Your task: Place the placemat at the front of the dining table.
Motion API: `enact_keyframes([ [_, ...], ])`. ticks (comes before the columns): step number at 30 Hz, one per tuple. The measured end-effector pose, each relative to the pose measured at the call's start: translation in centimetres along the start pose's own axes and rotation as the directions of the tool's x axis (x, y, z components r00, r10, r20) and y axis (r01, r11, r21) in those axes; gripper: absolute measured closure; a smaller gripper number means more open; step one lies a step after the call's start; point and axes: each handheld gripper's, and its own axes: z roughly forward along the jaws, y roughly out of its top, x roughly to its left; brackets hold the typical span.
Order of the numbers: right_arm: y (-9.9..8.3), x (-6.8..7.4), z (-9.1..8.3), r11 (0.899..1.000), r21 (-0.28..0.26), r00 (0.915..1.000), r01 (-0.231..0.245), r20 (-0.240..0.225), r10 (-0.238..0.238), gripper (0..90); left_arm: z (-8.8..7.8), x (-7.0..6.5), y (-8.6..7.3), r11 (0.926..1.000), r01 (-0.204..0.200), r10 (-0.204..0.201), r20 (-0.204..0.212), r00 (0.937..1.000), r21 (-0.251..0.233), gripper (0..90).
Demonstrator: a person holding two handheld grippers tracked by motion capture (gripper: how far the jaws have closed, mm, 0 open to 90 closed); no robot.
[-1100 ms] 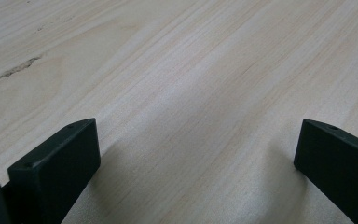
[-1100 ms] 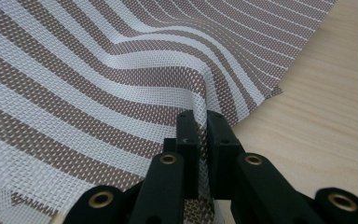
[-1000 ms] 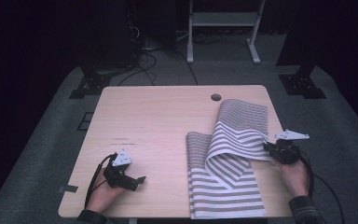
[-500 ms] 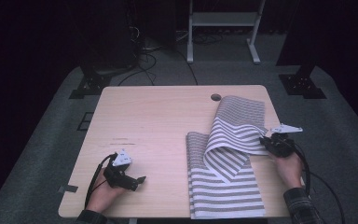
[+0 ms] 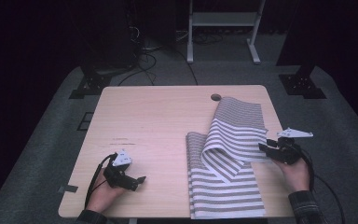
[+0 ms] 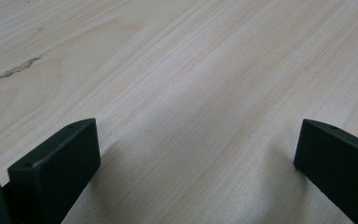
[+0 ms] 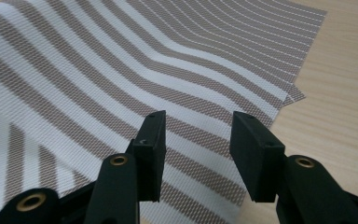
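Striped cloth (image 5: pixel 230 158) lies half-folded on the table's (image 5: pixel 154 126) right side, its flap arched loosely. Right gripper (image 5: pixel 266 150) has just been opening, nothing pinched between its jaws — the flap may spring back unfolded. Left gripper (image 5: pixel 140 179) rests spread, near left.

A light wooden table (image 5: pixel 158 121) carries a striped cloth (image 5: pixel 228 186), partly folded, on its near right side.

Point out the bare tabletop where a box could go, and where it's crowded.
Bare wood runs across the table from its left edge to the striped cloth, beyond the left gripper. The right side is crowded: folded cloth, the right gripper at its edge, and a round hole.
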Motion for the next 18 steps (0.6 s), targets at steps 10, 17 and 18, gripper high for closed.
enact_keyframes([
  [10,-1.2,3.0,-1.4,0.999,-0.004,0.9963,0.036,-0.078,-0.037,55.8,0.0,0.0,0.0,1.0,0.0,0.0,0.0,1.0,0.0,0.0],
  [17,-2.4,5.6,-1.7,0.997,0.003,0.9878,0.077,-0.136,-0.076,54.9,0.0,0.0,0.0,1.0,0.0,0.0,0.0,1.0,0.001,0.0],
  [18,-2.6,5.9,-1.7,0.997,0.004,0.9864,0.082,-0.143,-0.08,54.1,0.0,0.0,0.0,1.0,0.0,0.0,0.0,1.0,0.0,0.0],
])
